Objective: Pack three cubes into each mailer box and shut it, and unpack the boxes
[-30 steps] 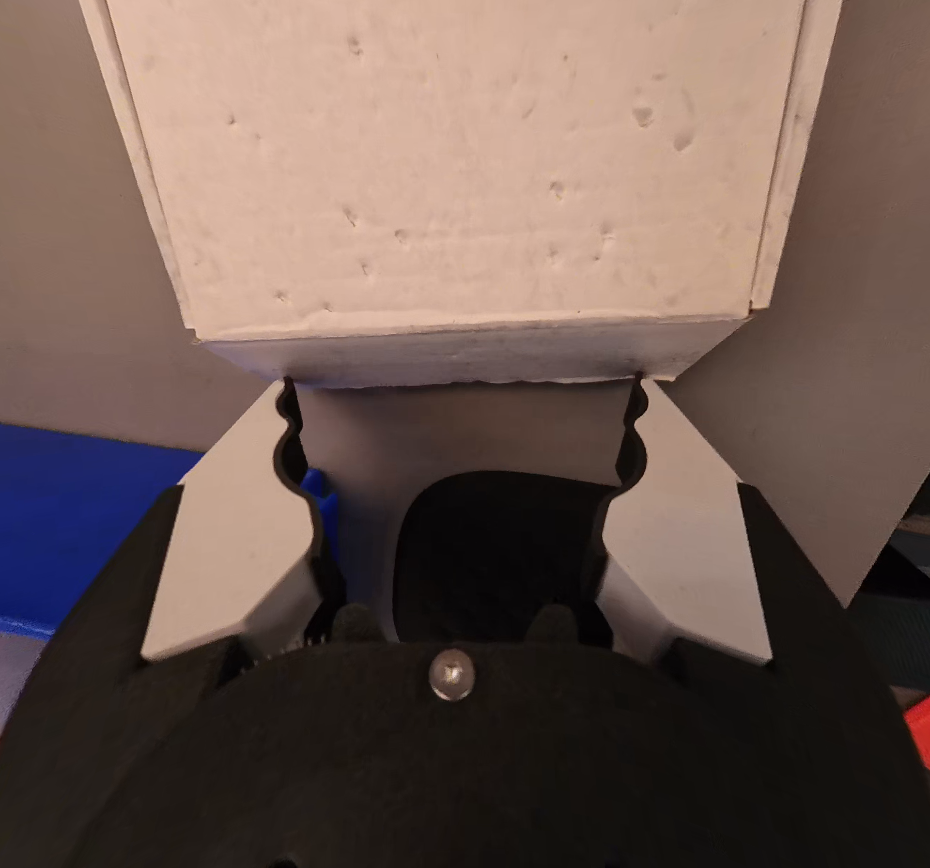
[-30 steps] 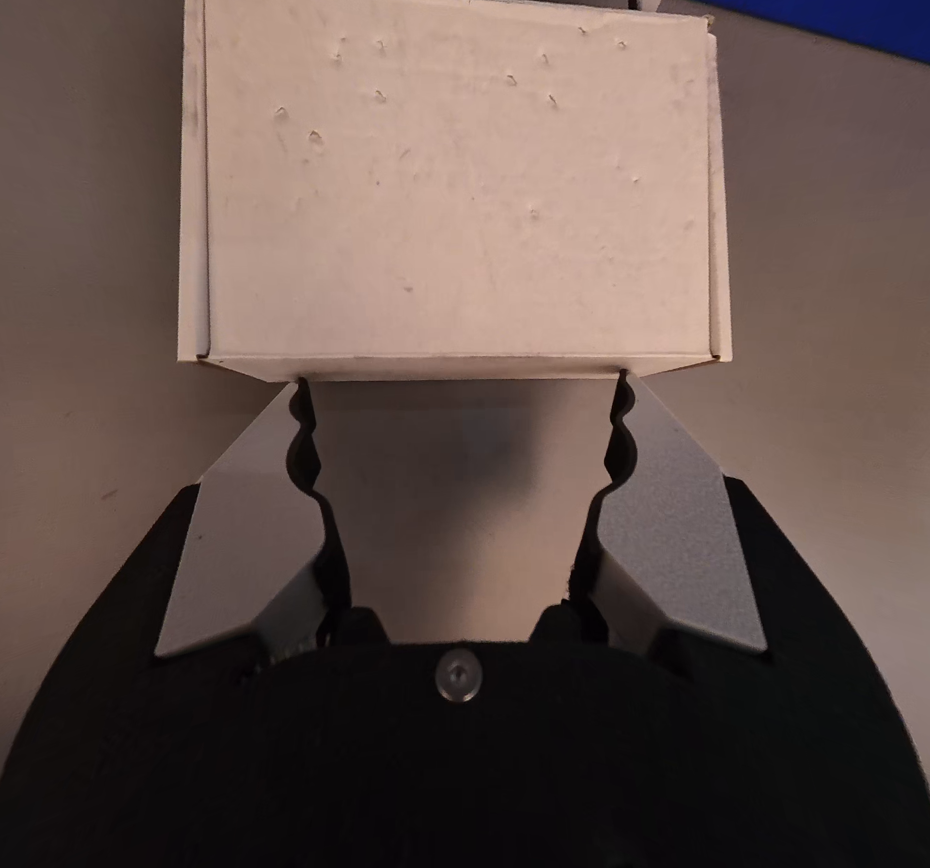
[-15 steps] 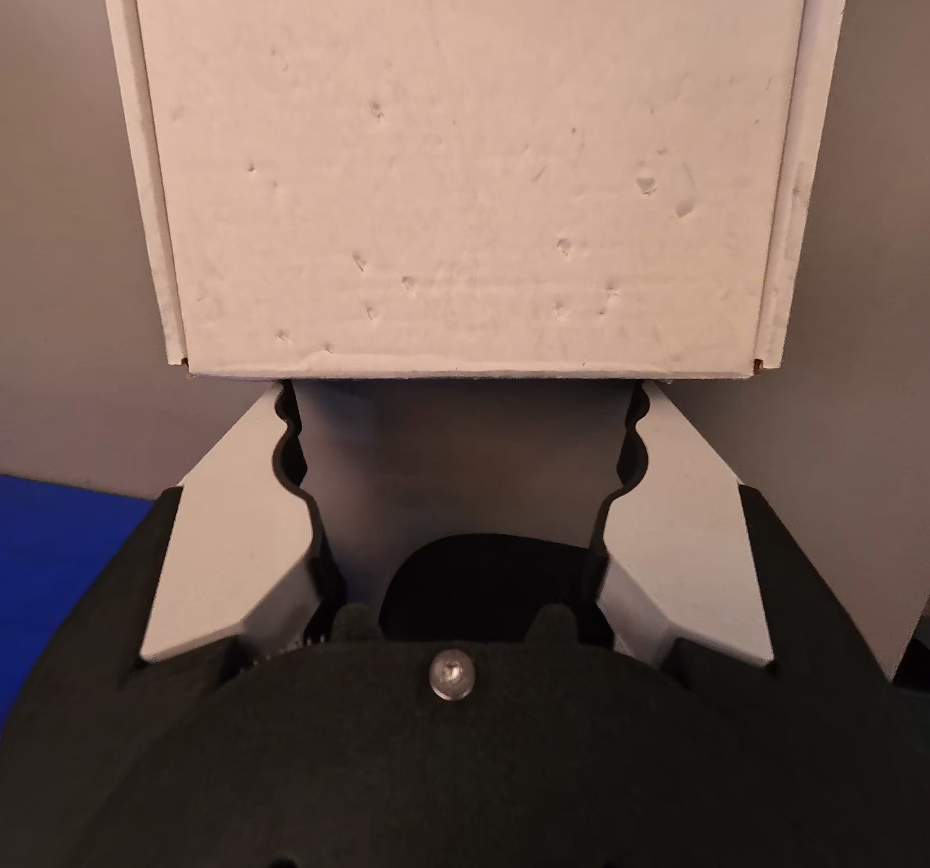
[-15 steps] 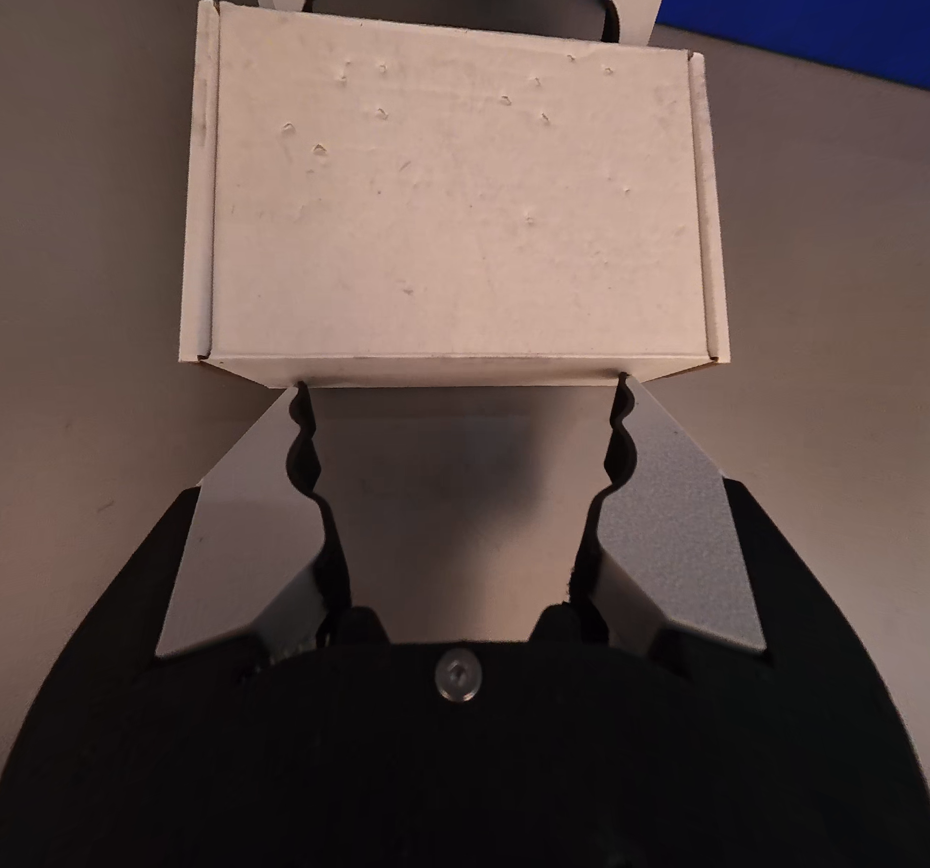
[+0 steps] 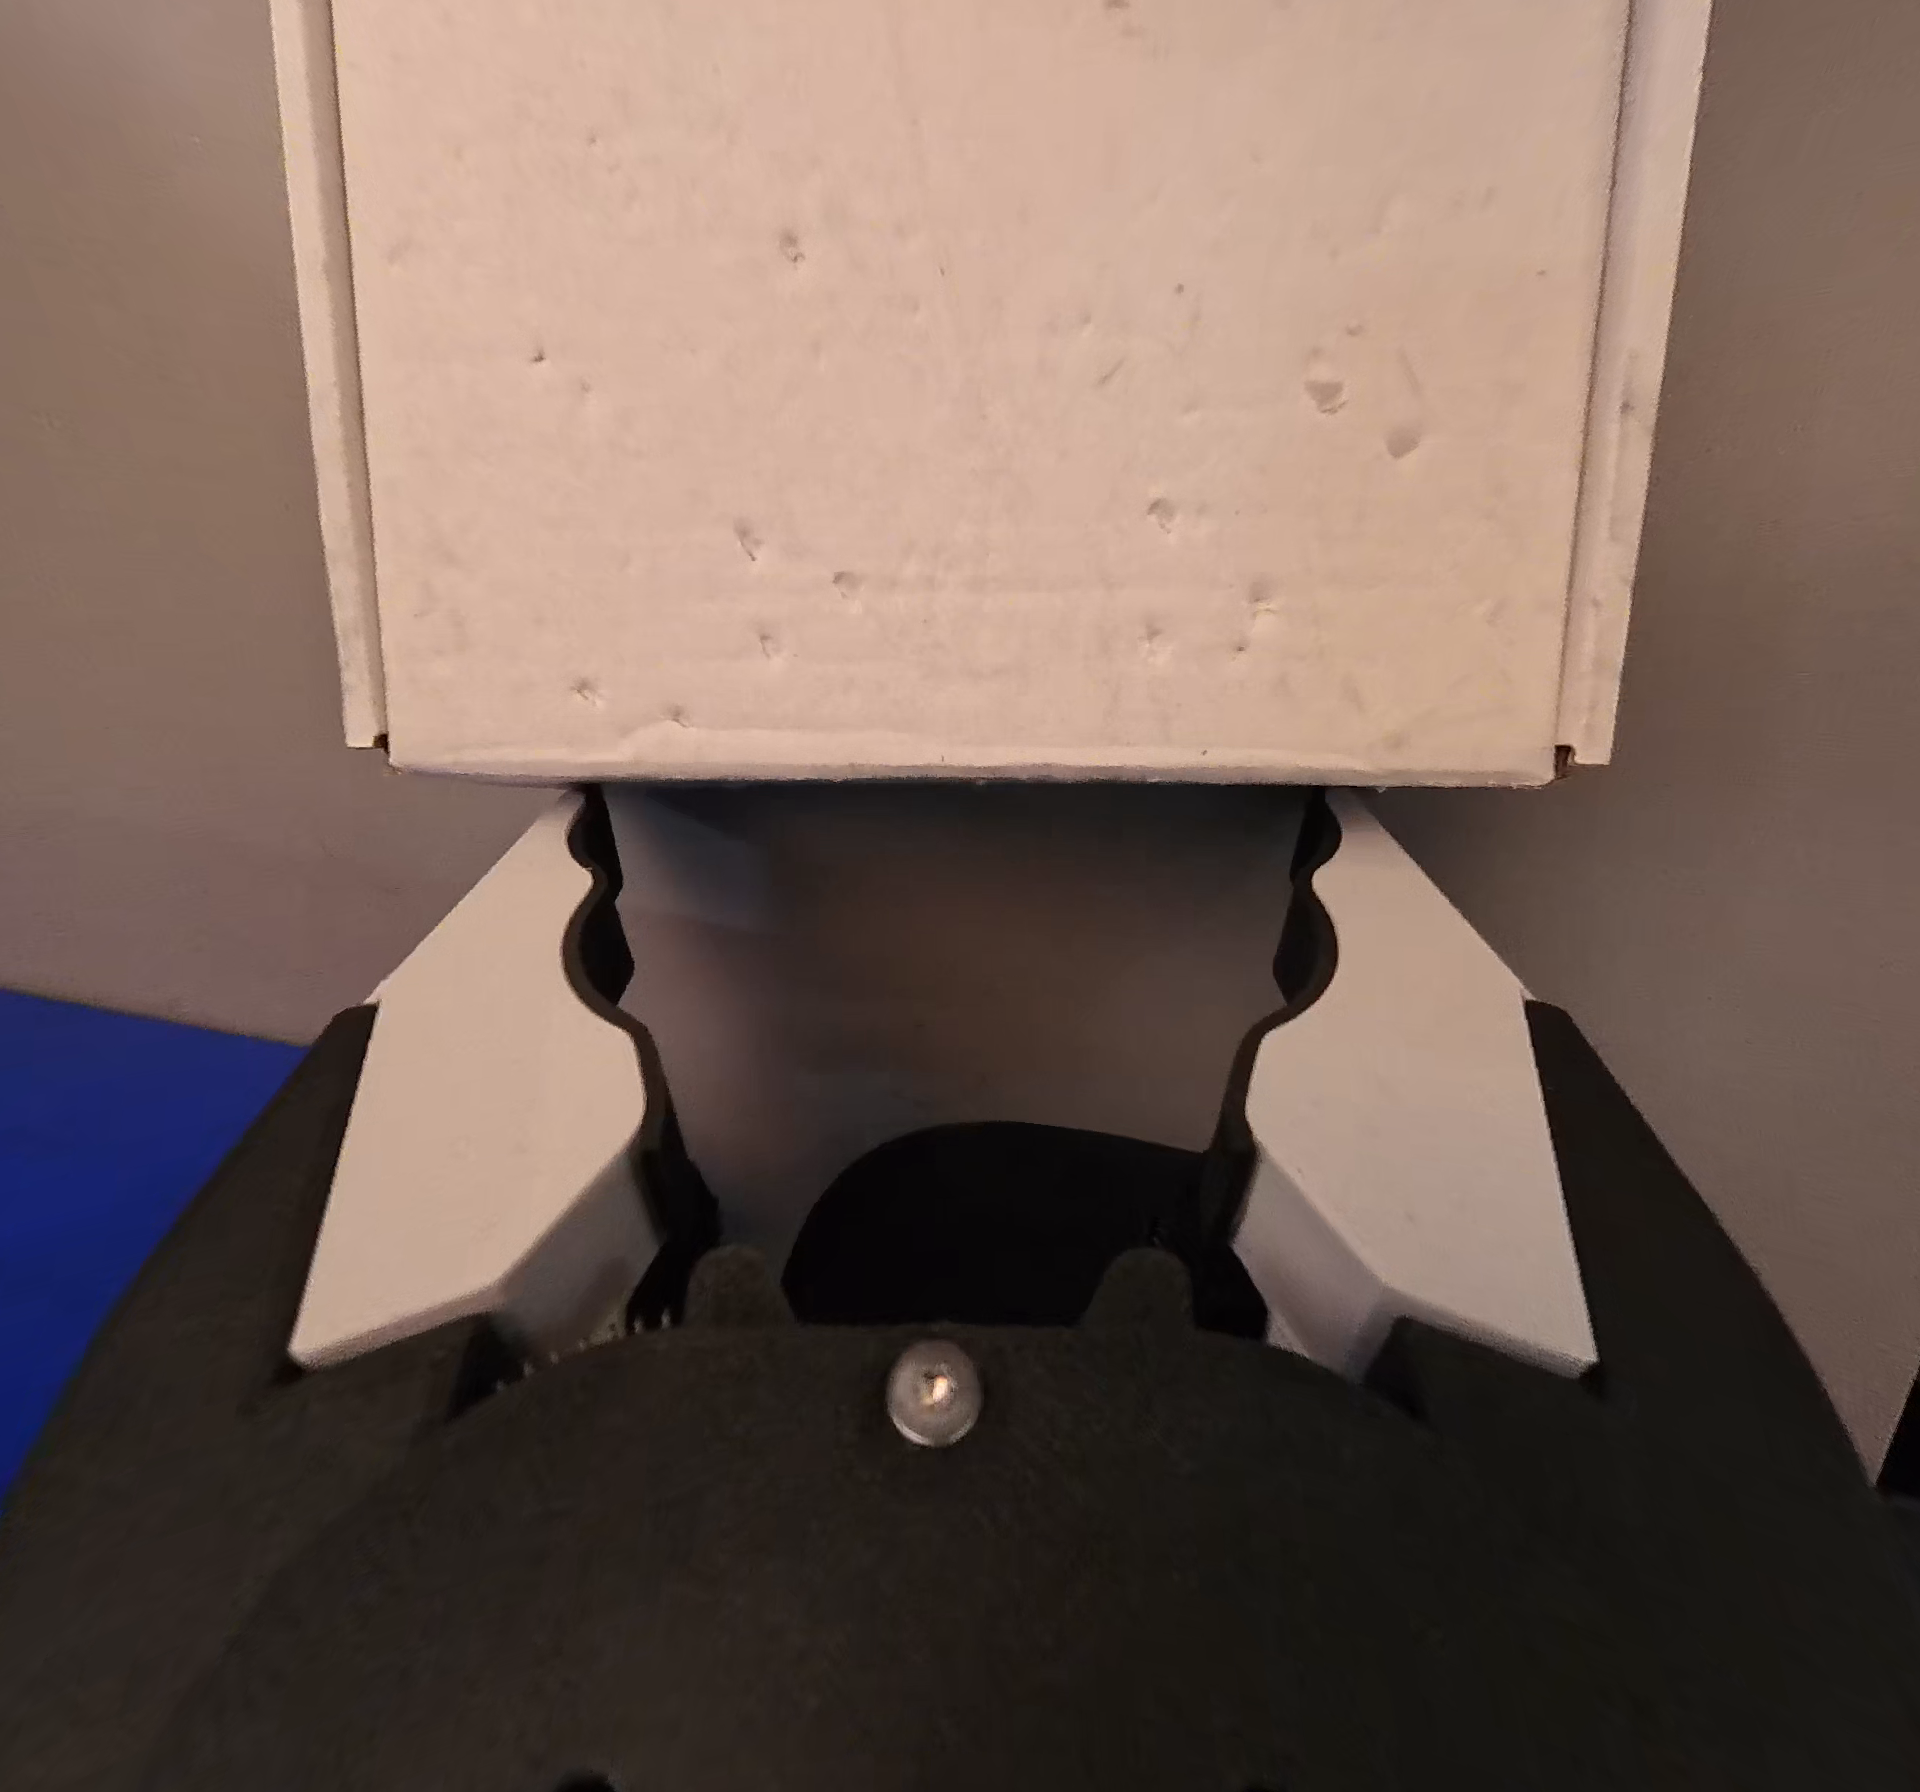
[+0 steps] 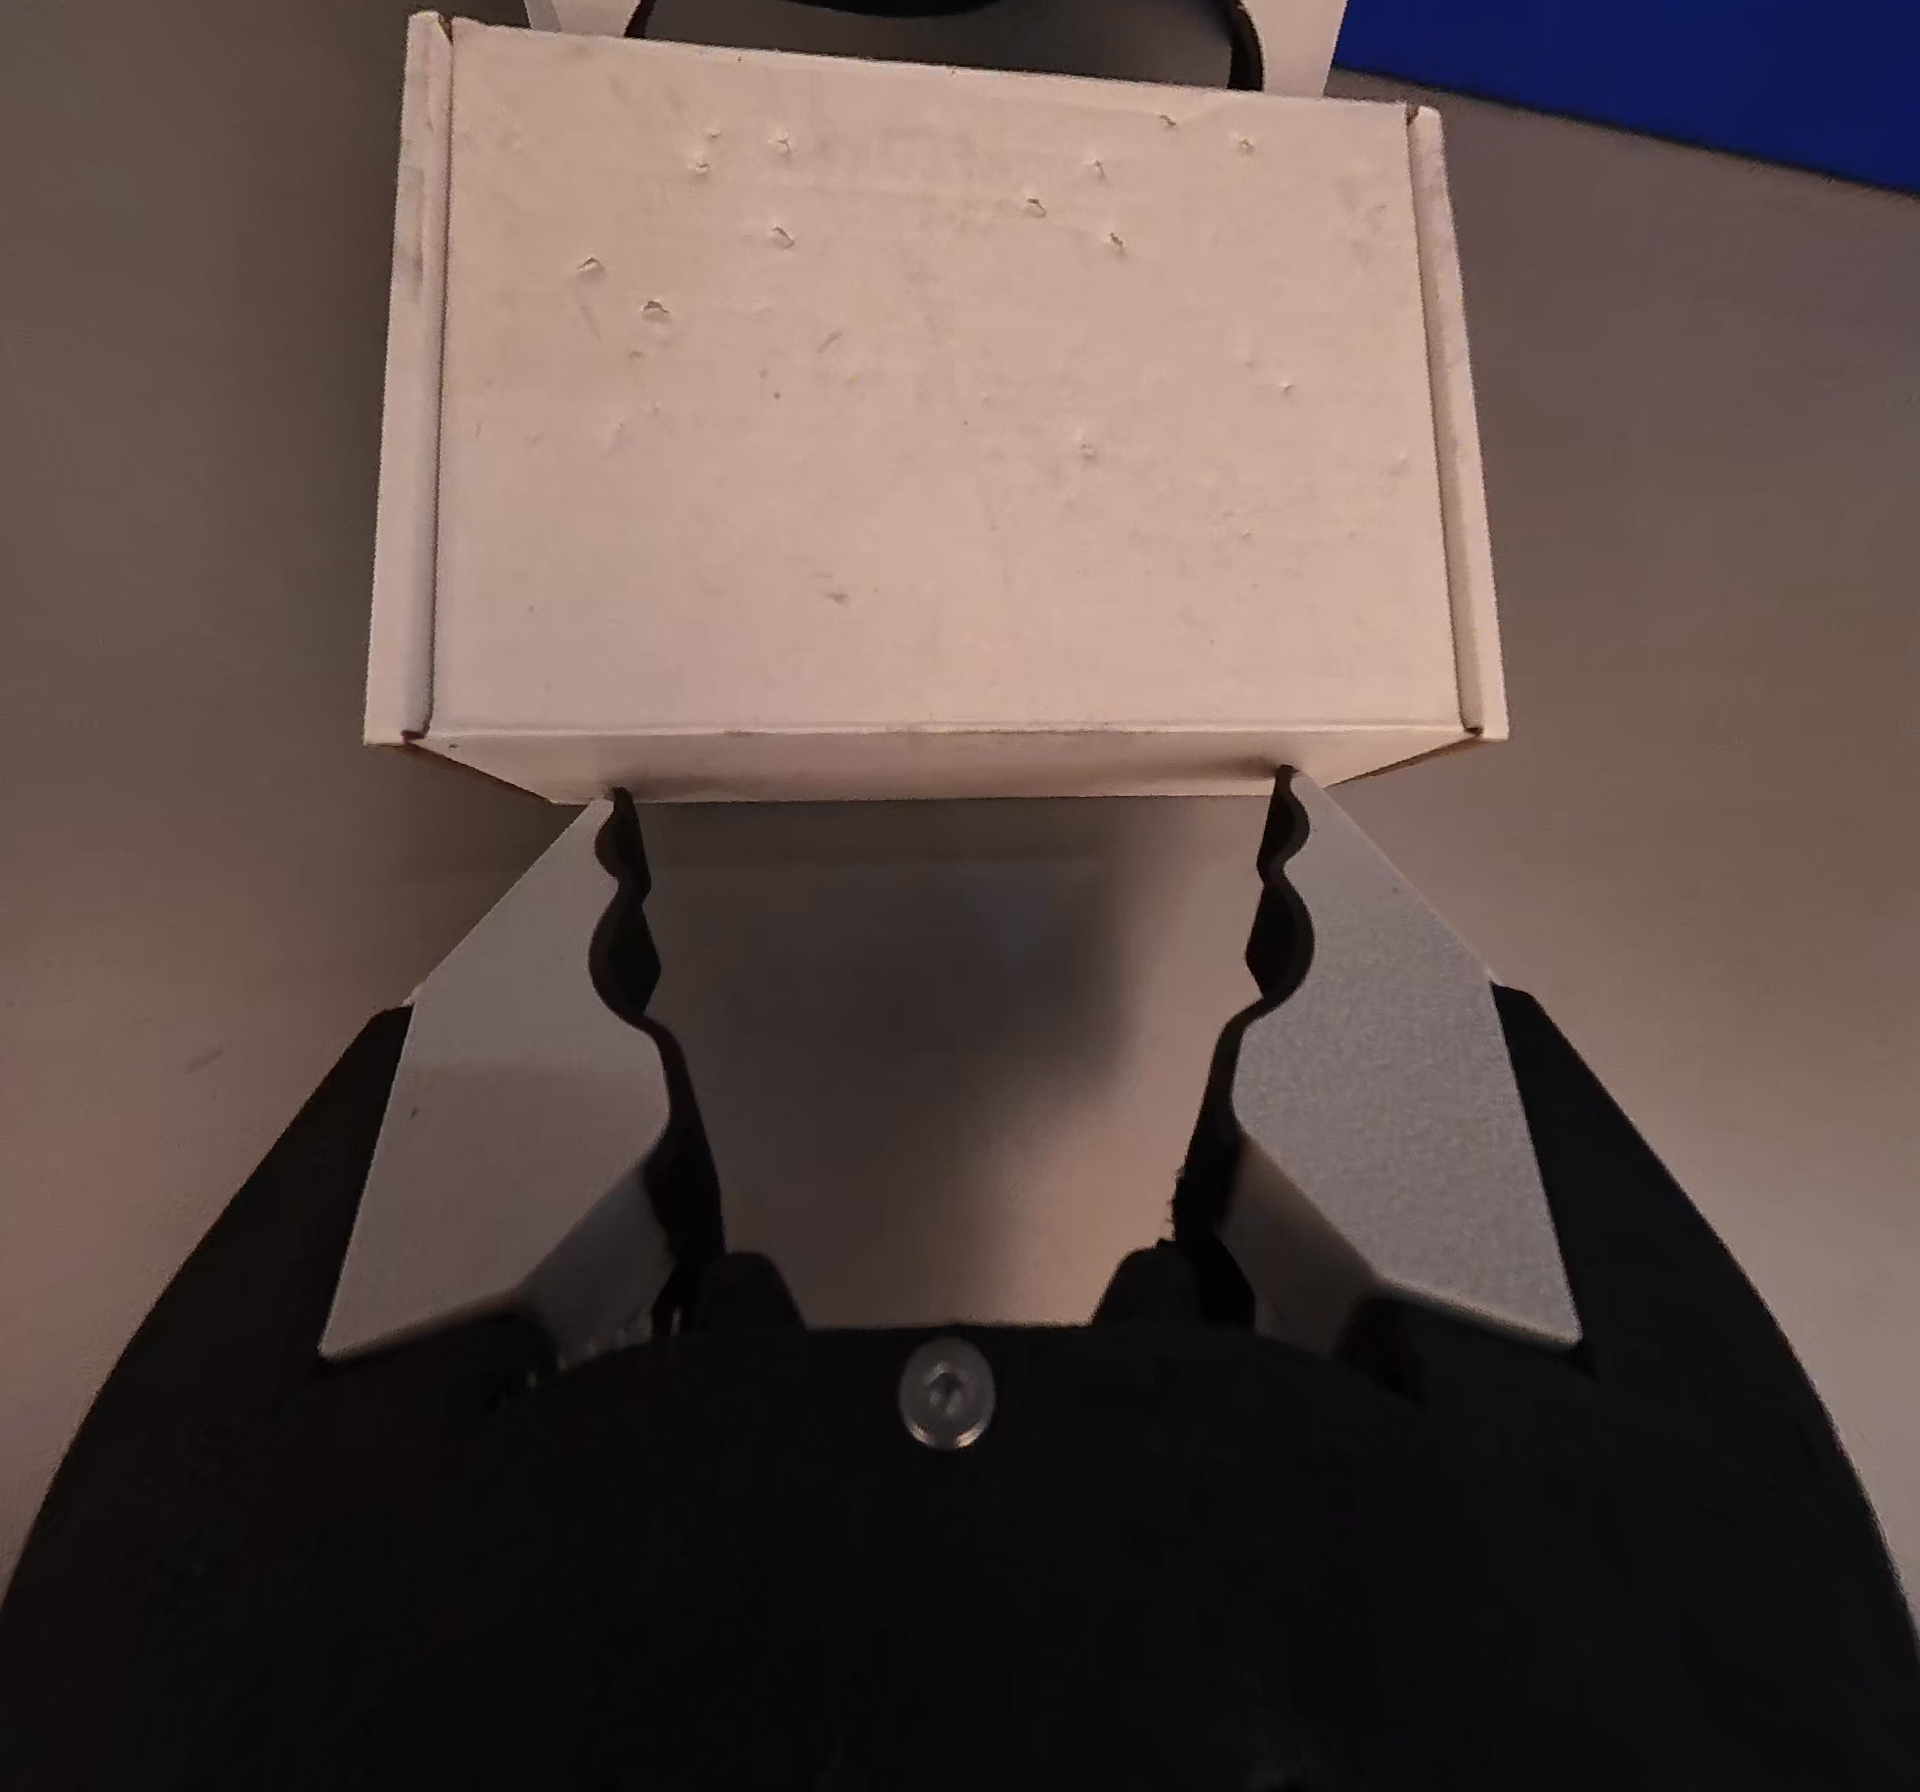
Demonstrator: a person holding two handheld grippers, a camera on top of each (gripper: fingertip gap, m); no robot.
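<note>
Left wrist view: my left tongs [image 5: 951, 807] stand spread wide, grasping nothing, their tips at the near edge of the closed white mailer box [image 5: 977, 340] on the grey worktop [image 5: 135, 495], with a blue surface [image 5: 114, 1119] at lower left. Right wrist view: my right tongs [image 6: 951, 786] are likewise spread and empty, tips meeting the opposite side of the mailer box [image 6: 935, 433], beyond which the left tongs [image 6: 930, 28] face me.

Mailer box [image 6: 935, 433] blocks between both claws; sides free.
</note>
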